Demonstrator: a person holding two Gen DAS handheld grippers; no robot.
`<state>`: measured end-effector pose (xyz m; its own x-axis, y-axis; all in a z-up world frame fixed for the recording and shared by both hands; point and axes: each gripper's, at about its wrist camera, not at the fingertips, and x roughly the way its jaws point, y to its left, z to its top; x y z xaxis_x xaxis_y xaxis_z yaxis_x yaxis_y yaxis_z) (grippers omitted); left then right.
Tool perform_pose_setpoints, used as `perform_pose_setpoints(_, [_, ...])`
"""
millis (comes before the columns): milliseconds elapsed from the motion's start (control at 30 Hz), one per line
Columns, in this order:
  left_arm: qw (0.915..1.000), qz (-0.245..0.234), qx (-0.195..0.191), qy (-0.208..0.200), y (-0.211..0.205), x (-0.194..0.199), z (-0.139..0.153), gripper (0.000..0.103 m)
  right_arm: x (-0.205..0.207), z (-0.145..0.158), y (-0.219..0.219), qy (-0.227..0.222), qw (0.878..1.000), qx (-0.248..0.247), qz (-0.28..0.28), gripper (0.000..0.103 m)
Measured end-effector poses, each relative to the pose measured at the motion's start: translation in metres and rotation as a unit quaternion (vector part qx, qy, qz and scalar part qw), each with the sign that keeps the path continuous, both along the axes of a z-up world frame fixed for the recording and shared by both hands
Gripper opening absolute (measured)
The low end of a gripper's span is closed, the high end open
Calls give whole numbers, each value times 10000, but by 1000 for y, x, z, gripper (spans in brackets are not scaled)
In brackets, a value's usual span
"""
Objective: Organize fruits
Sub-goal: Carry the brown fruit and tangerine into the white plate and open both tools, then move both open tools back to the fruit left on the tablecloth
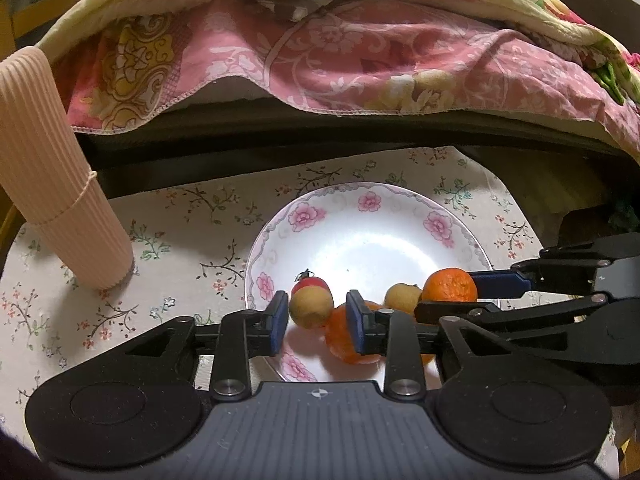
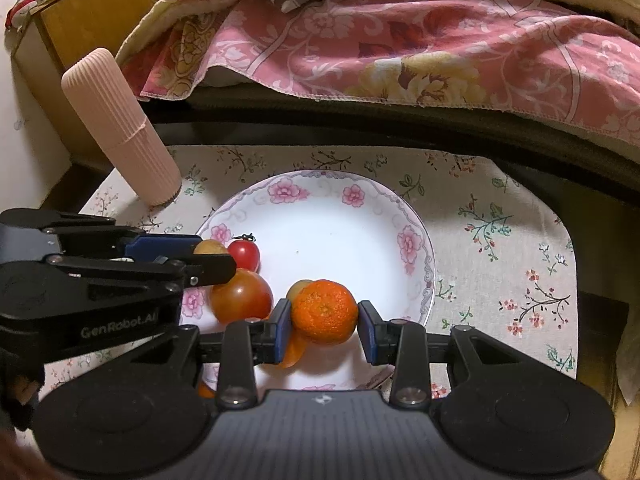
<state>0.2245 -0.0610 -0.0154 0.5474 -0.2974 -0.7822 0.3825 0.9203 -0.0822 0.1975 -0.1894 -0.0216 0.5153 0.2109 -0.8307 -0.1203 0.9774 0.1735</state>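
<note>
A white plate with pink flowers (image 1: 360,194) (image 2: 320,178) holds the fruit at its near side. My left gripper (image 1: 318,320) (image 2: 212,254) stands open around a small yellowish fruit (image 1: 311,307) (image 2: 210,246); a gap shows at the right pad. A red cherry tomato (image 1: 316,282) (image 2: 245,254) lies just behind it, and a large orange-red tomato (image 1: 340,340) (image 2: 240,300) beside it. My right gripper (image 2: 324,330) (image 1: 448,296) is shut on an orange mandarin (image 2: 324,311) (image 1: 450,285). A second yellowish fruit (image 1: 402,298) (image 2: 298,289) sits behind the mandarin.
A pink ribbed cylinder (image 1: 52,168) (image 2: 120,128) stands on the floral tablecloth (image 1: 180,208) (image 2: 500,232), left of the plate. A pink floral quilt (image 1: 360,60) (image 2: 400,40) hangs over the far edge. A wooden cabinet (image 2: 100,12) is at the back left.
</note>
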Motion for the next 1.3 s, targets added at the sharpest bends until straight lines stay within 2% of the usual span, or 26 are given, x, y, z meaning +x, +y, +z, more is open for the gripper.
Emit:
perform_pose_setpoints(467, [10000, 39, 12, 29, 2, 1, 2, 49, -1, 5, -1, -119, 9999, 7, -54, 36])
perform_pose_setpoints(967, [9999, -12, 62, -119, 4, -6, 11, 54, -3, 13, -7, -291, 9994, 46, -172, 36])
perform_pose_setpoints(1300, [9997, -54, 134, -202, 9, -17, 19, 56, -15, 21, 3, -368, 9993, 97, -18, 37])
